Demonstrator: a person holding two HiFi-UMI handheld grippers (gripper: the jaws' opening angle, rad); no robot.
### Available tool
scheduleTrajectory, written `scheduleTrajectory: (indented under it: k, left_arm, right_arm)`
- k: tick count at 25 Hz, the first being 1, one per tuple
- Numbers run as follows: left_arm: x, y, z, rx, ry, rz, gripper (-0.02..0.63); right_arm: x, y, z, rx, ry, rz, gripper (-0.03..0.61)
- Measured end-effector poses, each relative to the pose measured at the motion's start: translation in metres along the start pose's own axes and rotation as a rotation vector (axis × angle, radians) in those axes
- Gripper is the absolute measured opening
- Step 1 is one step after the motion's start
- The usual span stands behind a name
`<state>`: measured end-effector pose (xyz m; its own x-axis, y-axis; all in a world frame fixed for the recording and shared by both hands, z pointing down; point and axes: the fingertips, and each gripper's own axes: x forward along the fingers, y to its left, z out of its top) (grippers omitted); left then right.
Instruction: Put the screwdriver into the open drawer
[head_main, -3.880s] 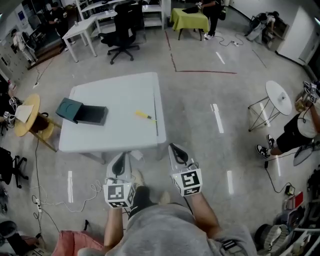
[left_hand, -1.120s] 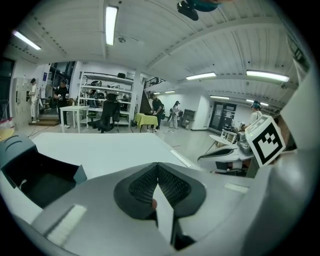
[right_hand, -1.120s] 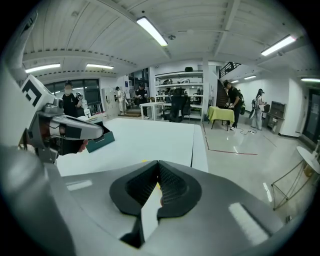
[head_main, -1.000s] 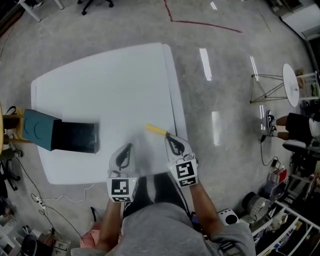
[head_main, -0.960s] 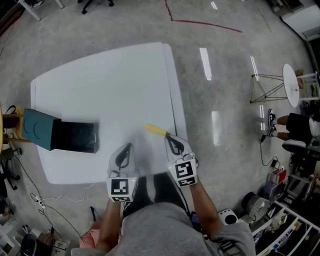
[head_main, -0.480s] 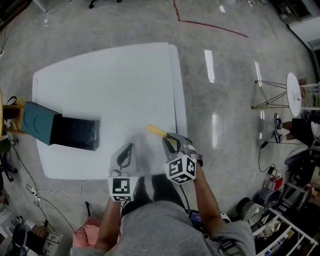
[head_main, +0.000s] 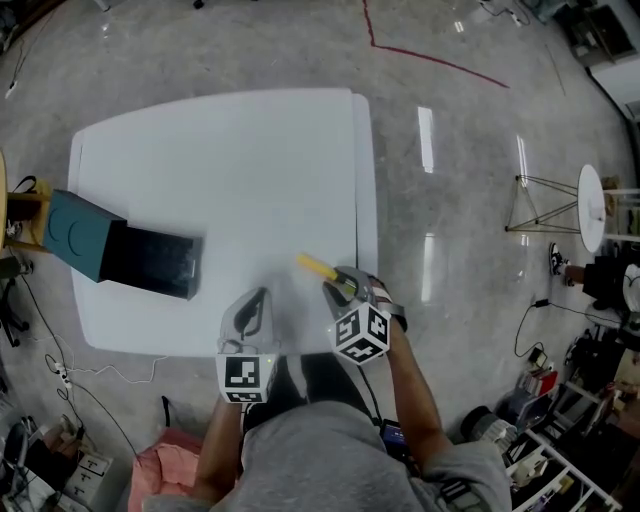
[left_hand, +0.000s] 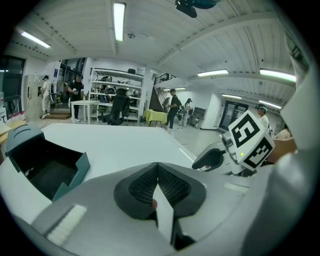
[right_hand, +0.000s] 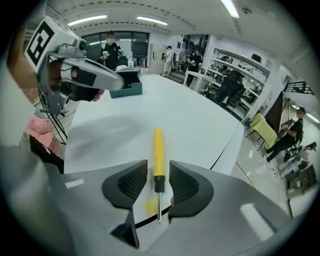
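Note:
The screwdriver, yellow-handled with a thin metal shaft, lies on the white table near its right edge. My right gripper points steeply down over it with its jaws opening. In the right gripper view the screwdriver runs between the pads, which do not touch it. The teal box with its dark open drawer sits at the table's left side. My left gripper hovers shut and empty over the near edge. Its own view shows the drawer at lower left.
The table's right edge and a dark seam run close beside the screwdriver, with a small yellow mark under its shaft. A wooden stool stands left of the table, and a folding side table stands on the floor at right.
My right gripper has rolled, sunk over the screwdriver's shaft end and opened its jaws. The left gripper has stayed put.

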<state>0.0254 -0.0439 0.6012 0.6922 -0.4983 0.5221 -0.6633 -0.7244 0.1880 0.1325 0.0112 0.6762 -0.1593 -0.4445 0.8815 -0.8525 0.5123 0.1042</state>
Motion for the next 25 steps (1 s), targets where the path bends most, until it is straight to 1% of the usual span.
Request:
scheduleTrajectory:
  k: [5,11,14,21,25]
  left_arm:
    - [0.004,0.004,-0.005,-0.019,0.001,0.017,0.012]
    - [0.005,0.006,-0.008,-0.034,0.006,0.036,0.011]
    - [0.006,0.009,-0.012,-0.041,0.012,0.047,0.012]
    - [0.009,0.004,-0.005,-0.035,0.001,0.042,0.012]
    - [0.008,0.002,-0.002,-0.031,-0.002,0.045,0.011]
  right_arm:
    - [0.007,-0.001,-0.001,-0.013,0.018,0.026,0.137]
    - [0.014,0.001,-0.006,-0.04,0.058,0.056,0.097]
    - [0.014,0.001,-0.006,-0.04,0.063,0.075,0.092]
    - [0.015,0.002,-0.006,-0.044,0.07,0.105,0.081]
    - [0.014,0.002,-0.006,-0.027,0.066,0.117,0.078]
